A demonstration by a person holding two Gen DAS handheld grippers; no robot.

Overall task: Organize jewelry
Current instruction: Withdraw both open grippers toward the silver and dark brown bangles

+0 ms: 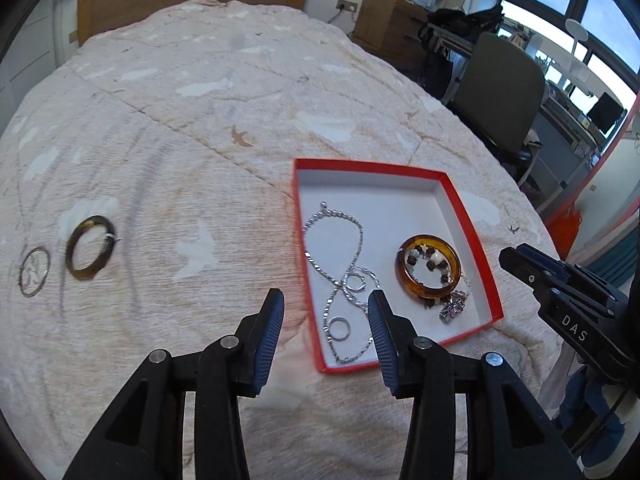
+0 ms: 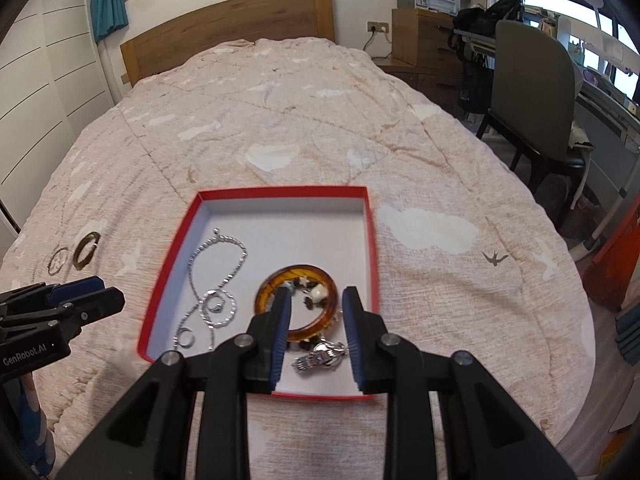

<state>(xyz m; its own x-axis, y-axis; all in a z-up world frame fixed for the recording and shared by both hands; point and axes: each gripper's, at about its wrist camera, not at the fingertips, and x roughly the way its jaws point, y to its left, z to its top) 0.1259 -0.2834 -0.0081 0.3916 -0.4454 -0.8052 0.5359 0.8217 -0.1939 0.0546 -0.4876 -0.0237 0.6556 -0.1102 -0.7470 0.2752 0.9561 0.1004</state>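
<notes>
A red box (image 1: pixel 472 216) (image 2: pixel 280 191) with a white inside lies on the bed. It holds a silver chain necklace (image 1: pixel 340 236) (image 2: pixel 224 248), small silver rings (image 1: pixel 340 327), an amber bangle (image 1: pixel 408 280) (image 2: pixel 316 320) with a beaded bracelet (image 1: pixel 428 258) inside it, and a silver charm (image 1: pixel 452 308) (image 2: pixel 320 356). A dark olive bangle (image 1: pixel 90 253) (image 2: pixel 85 255) and a thin wire ring (image 1: pixel 34 266) (image 2: pixel 58 261) lie on the quilt to the left. My left gripper (image 1: pixel 326 300) is open and empty over the box's near left edge. My right gripper (image 2: pixel 316 298) is open and empty over the amber bangle.
The pink quilt (image 1: pixel 200 100) covers the bed up to a wooden headboard (image 2: pixel 228 16). A chair (image 2: pixel 532 92), desk and wooden drawers (image 2: pixel 420 36) stand to the right of the bed.
</notes>
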